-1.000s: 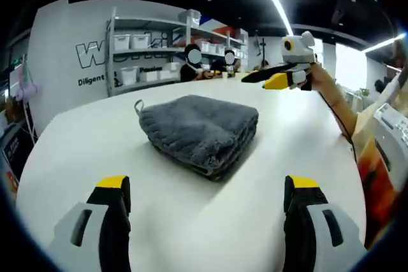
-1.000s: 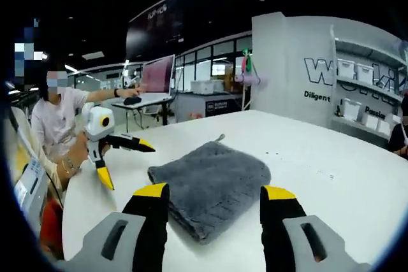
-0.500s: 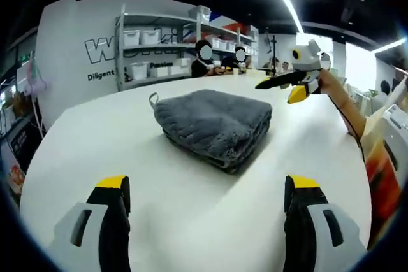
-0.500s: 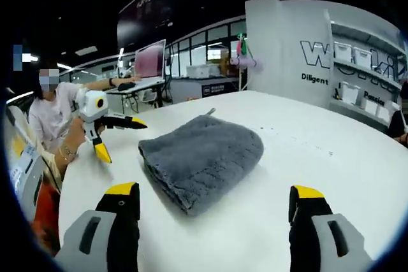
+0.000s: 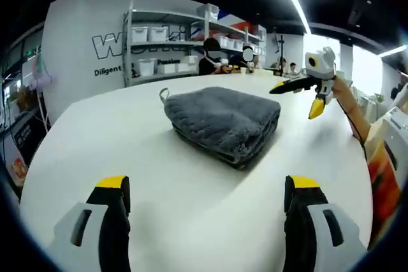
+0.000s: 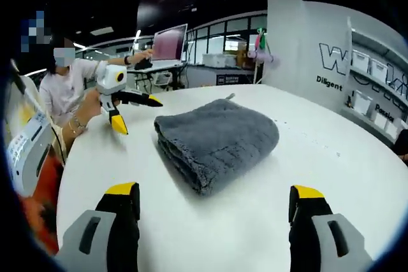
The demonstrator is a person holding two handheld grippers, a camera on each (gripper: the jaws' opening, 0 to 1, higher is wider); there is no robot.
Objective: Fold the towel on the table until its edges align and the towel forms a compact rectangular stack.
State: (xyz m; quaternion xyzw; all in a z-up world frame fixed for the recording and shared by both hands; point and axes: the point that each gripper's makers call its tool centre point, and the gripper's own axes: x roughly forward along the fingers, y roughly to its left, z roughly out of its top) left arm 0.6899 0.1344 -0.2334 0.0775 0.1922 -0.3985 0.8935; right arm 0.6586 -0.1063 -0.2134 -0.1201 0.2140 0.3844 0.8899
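While both hand-held grippers hang above it with nothing in them, this is how things lie:

Desk: the big white desk [image 5: 191, 214] [image 6: 331, 157] has a round edge and carries the towel.

Shelf: a white shelf [image 5: 166, 42] with pale boxes stands behind the desk, by a wall with big letters.

Towel: the grey fluffy towel [image 5: 223, 122] [image 6: 217, 141] lies near the middle of the desk. It is folded into a thick, neat block with its layers stacked. A small loop sticks out at one far corner.

Left hand-held gripper: its own two yellow-tipped jaws [image 5: 207, 186] stand wide apart, well short of the towel. In the right gripper view it [image 6: 131, 111] is held in a hand [image 6: 86, 109] above the desk edge, apart from the towel, jaws spread.

Right hand-held gripper: its own jaws [image 6: 213, 192] stand wide apart too, near the towel but not touching. In the left gripper view it [image 5: 299, 97] floats beside the towel, jaws spread.
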